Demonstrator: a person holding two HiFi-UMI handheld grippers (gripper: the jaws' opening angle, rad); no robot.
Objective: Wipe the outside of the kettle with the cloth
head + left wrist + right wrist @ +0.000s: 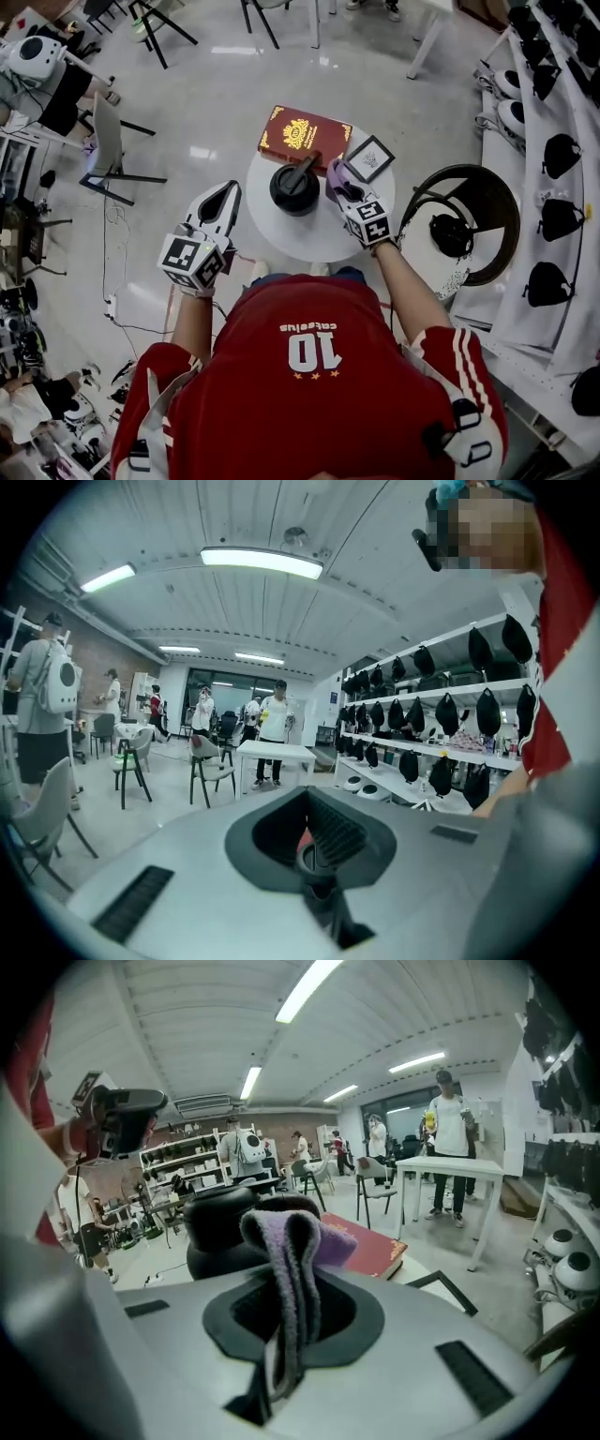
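Observation:
A black kettle stands near the middle of a small round white table. My right gripper is just right of it, shut on a folded purple cloth. In the right gripper view the cloth sticks up from the right gripper, and the kettle sits right behind it; whether they touch is unclear. My left gripper hangs left of the table over the floor, jaws together, holding nothing. The left gripper view shows the left gripper pointing into the room, with no kettle in sight.
A red book lies at the table's far edge, and a small black-framed card is beside it. A round dark chair stands close on the right, before shelves of black bags. A grey chair stands at the left.

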